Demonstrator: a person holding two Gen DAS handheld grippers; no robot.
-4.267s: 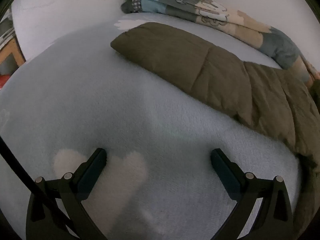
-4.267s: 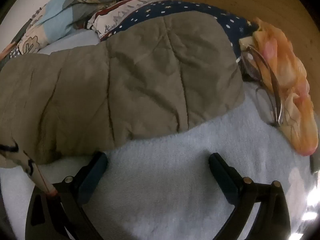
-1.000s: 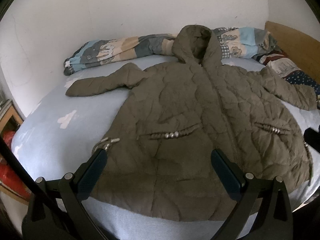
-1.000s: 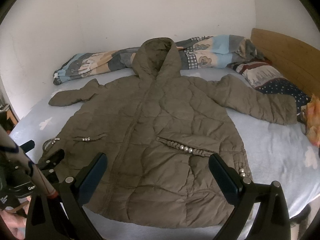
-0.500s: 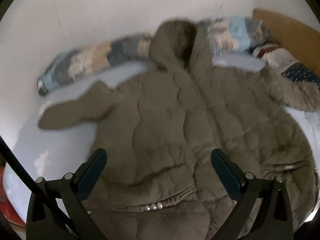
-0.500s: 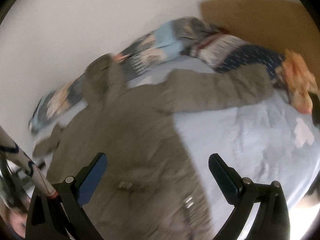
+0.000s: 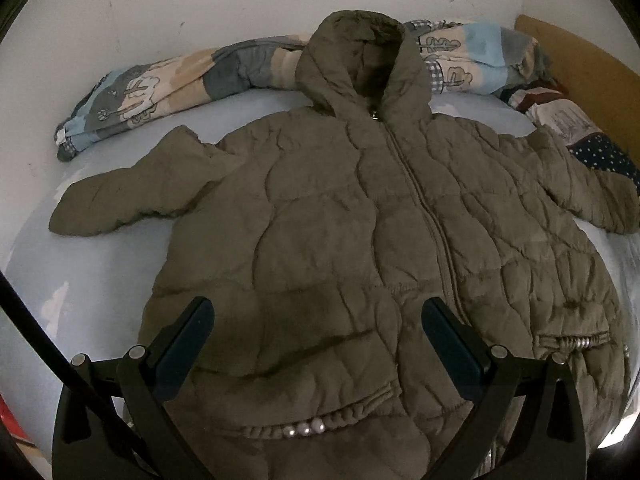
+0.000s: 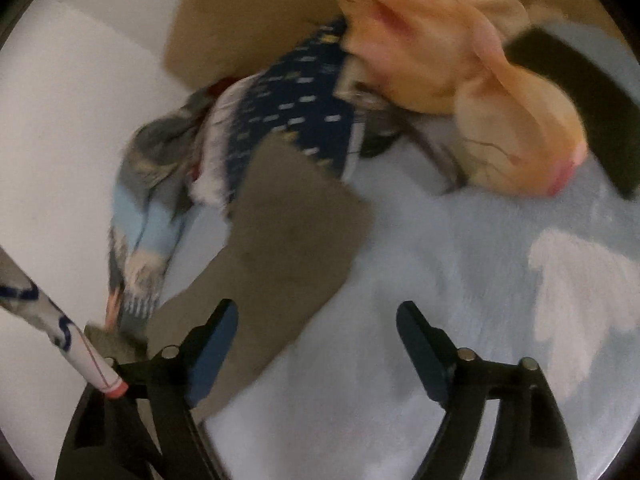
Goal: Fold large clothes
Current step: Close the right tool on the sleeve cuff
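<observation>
An olive quilted hooded coat (image 7: 360,220) lies spread face up on the light blue bed sheet (image 7: 100,272), hood toward the wall, both sleeves out to the sides. My left gripper (image 7: 318,334) hangs open above the coat's lower left front, over the pocket with its pearl trim (image 7: 304,430), nothing between its fingers. In the blurred right wrist view the coat's right sleeve (image 8: 288,240) runs up from the lower left, its cuff near the pillows. My right gripper (image 8: 316,338) hovers just right of that sleeve over the sheet, its jaws closing, with nothing between them.
A rolled patterned duvet (image 7: 168,84) lies along the wall behind the hood. A navy dotted pillow (image 8: 296,104) and an orange plush cloth (image 8: 472,80) sit by the wooden headboard (image 8: 256,12). A white cloud print (image 8: 580,300) marks the sheet at right.
The left gripper came down closer over the coat's lower front. The right gripper swung right and rolled, from the whole coat to the right sleeve's end, and its jaws narrowed.
</observation>
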